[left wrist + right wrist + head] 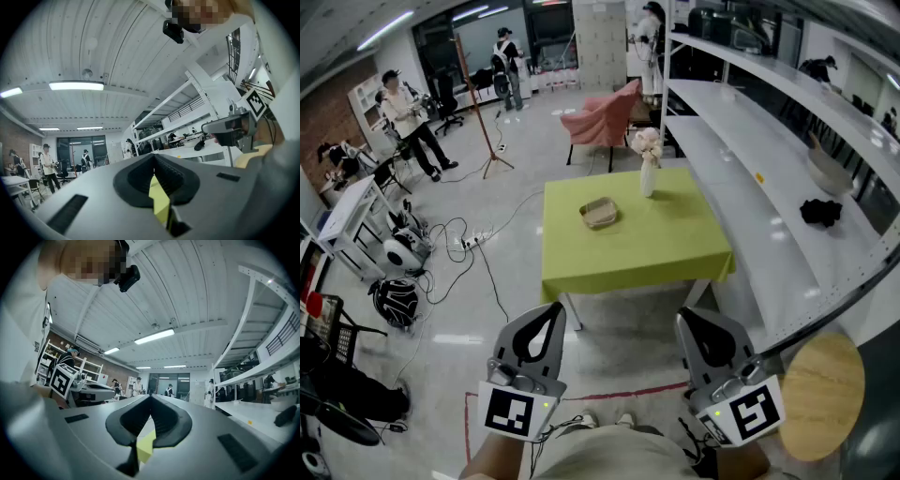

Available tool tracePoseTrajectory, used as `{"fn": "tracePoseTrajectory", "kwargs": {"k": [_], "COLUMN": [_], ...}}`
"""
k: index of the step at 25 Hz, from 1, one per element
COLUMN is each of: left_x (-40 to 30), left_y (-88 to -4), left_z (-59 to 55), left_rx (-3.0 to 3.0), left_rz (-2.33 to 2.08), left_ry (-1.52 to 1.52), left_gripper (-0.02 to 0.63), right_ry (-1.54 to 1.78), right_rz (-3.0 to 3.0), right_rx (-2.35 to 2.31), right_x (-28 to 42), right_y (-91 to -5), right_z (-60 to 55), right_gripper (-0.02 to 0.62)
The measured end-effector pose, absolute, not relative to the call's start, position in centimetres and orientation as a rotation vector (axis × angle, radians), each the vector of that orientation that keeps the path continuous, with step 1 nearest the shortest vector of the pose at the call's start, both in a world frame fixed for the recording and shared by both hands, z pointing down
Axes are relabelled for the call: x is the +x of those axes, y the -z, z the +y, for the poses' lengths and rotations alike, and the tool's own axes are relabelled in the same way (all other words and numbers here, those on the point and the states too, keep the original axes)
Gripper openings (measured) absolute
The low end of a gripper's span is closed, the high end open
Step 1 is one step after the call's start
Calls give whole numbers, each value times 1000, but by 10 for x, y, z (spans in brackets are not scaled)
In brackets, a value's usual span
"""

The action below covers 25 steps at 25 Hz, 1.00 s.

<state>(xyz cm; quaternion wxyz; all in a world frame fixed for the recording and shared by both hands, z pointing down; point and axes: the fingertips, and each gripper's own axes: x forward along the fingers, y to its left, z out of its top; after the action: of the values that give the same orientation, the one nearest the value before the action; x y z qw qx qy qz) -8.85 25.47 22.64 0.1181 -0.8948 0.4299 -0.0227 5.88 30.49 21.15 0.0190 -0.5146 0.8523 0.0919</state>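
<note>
Both grippers are held low in front of the person, over the floor short of a table with a yellow-green cloth (666, 253). My left gripper (555, 309) has its jaws closed tip to tip with nothing between them; in its own view (153, 158) only a sliver of the green cloth shows through the gap behind the tips. My right gripper (686, 317) is likewise shut and empty (151, 399). On the table stand a shallow woven basket (599, 213) and a white vase of pale flowers (648, 169), both well beyond the jaws.
Long white shelves (750, 216) run along the right, bearing a black cloth (821, 213) and a bowl (830, 173). A round wooden stool (820, 394) stands at lower right. A pink-draped chair (605, 117) sits behind the table. Cables (478, 244), a tripod (492, 141) and people (408, 117) are at left.
</note>
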Motion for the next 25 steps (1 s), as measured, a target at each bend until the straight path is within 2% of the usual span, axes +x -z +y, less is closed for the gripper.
{"fn": "tracePoseTrajectory", "kwargs": {"k": [25], "left_x": [-62], "left_y": [-249], "left_z": [249], "left_rx": [-2609], "left_rz": [1317], "left_ry": [115], "left_gripper": [8], "right_ry": [-220], "right_rz": [2706], "right_rx": [-1555], "right_x": [90], "right_y": [-242], "right_z": [286], "right_gripper": [5]}}
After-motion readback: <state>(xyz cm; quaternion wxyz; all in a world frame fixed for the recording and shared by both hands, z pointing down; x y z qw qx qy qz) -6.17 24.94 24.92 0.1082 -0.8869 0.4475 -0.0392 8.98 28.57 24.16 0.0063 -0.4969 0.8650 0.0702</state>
